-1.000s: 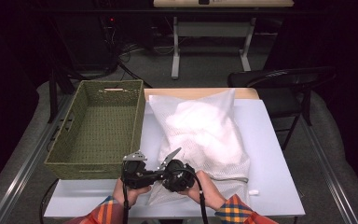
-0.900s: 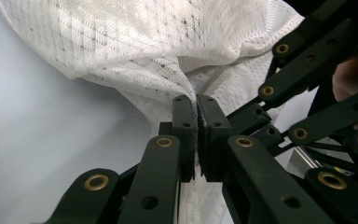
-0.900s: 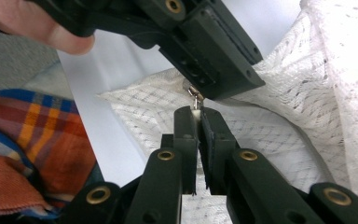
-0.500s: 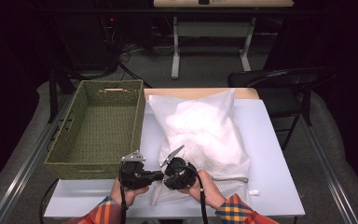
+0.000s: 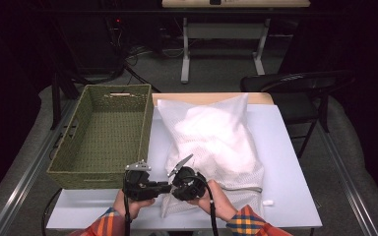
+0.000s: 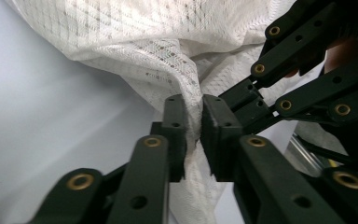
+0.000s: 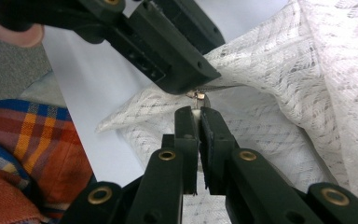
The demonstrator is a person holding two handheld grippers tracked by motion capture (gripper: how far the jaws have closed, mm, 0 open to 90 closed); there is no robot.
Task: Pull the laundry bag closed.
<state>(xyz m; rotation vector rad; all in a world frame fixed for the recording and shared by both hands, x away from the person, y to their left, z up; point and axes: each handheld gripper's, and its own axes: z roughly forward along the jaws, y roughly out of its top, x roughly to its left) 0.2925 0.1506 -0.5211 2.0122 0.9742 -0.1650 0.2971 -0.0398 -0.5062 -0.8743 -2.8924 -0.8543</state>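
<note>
Mesh fabric of the white laundry bag [image 6: 158, 51] is bunching between the jaws of the left claw [image 6: 193, 123], which have just been easing apart a little while the net is sitting pinched between the pads. That loosening suggests the left side is resetting its hold so the zipper can run. The right claw [image 7: 196, 122] is staying clamped together on the small metal zipper pull [image 7: 199, 96], a detail that is showing in the right gripper view. From above, both claws are meeting at the bag's near corner on the white counter [image 5: 295, 196], with the bag stretching away beside the green woven basket [image 5: 103, 135] lying empty farther back.
</note>
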